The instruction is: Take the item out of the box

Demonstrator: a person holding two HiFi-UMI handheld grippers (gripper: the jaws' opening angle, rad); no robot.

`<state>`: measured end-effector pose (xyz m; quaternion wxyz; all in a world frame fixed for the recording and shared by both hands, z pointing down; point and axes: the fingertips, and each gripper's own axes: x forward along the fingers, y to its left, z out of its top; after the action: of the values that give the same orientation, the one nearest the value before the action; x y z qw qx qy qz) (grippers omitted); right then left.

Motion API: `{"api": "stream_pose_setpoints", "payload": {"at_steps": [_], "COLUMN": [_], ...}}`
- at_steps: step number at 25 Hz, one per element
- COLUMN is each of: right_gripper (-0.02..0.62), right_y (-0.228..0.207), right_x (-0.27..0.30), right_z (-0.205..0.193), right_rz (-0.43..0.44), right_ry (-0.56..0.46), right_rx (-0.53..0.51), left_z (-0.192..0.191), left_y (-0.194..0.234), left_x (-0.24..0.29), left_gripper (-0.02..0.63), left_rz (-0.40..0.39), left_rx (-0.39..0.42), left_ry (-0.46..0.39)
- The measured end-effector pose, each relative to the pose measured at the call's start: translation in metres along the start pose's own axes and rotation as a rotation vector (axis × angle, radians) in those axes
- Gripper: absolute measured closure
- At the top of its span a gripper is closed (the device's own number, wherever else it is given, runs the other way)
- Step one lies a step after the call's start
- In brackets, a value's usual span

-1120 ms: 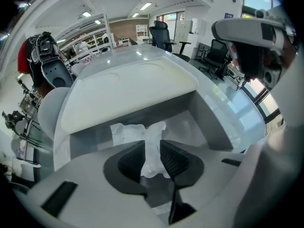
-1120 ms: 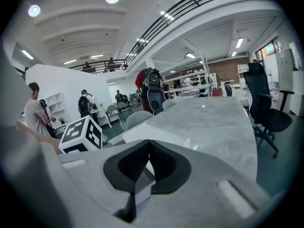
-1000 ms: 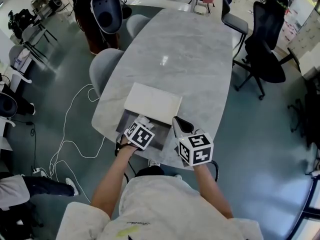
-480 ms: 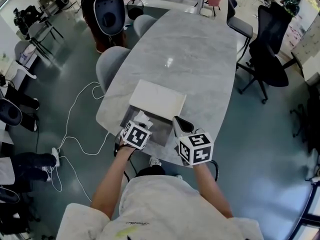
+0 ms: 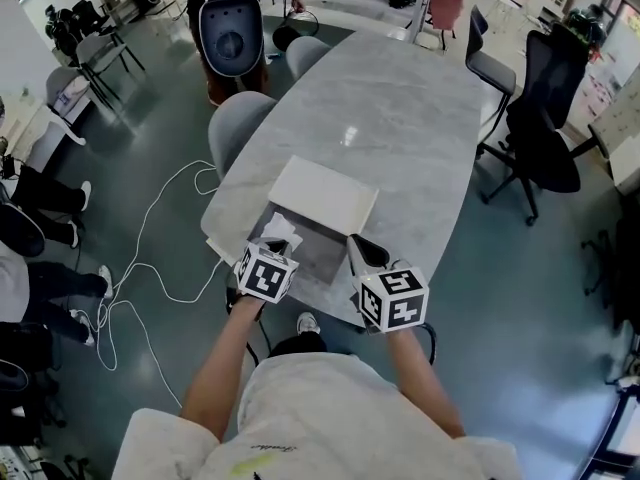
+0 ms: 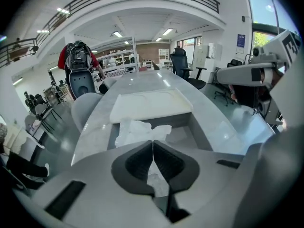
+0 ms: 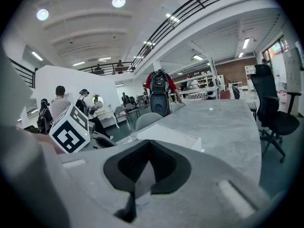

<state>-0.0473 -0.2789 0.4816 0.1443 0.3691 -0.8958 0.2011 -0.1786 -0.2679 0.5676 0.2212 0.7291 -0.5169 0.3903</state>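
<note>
Your left gripper (image 6: 153,145) is pinching the crumpled white item (image 6: 137,129), jaws pressed together on it, at the near left of the open grey box (image 5: 322,256); your right gripper (image 7: 149,145) is clamping the box's right wall; the white lid (image 5: 325,193) is lying just beyond, on the marble table (image 5: 400,118).

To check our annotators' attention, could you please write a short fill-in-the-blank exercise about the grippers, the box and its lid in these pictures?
1. The left gripper is ____ on the crumpled white wrapping in the open grey box.
2. Its flat lid, ____ in colour, lies beyond it on the pale marble table.
3. The right gripper grips the box's ____ wall.
Missing words: shut; white; right.
</note>
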Motion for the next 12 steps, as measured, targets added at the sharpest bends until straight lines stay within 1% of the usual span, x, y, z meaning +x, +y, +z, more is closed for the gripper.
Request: {"api": "stream_pose_setpoints", "payload": {"at_steps": [5,9,12], "right_gripper": [0.591,0.591,0.591], "right_y": [0.009,0.014,0.017], "right_x": [-0.008,-0.018,-0.025], "right_z": [0.0,0.002,0.005], "right_rz": [0.023,0.042,0.053], "right_ry": [-0.013,-0.024,-0.039], "right_rx": [-0.014,-0.025,-0.036], "left_z": [-0.005,-0.002,-0.002], "left_y": [0.001,-0.003,-0.007], "left_x": [-0.021,-0.04,-0.056], "left_gripper": [0.591,0.591,0.591], "left_rz": [0.043,0.072,0.092], "left_rx": [-0.046,-0.086,-0.139], "left_ry": [-0.049,-0.119,-0.17]}}
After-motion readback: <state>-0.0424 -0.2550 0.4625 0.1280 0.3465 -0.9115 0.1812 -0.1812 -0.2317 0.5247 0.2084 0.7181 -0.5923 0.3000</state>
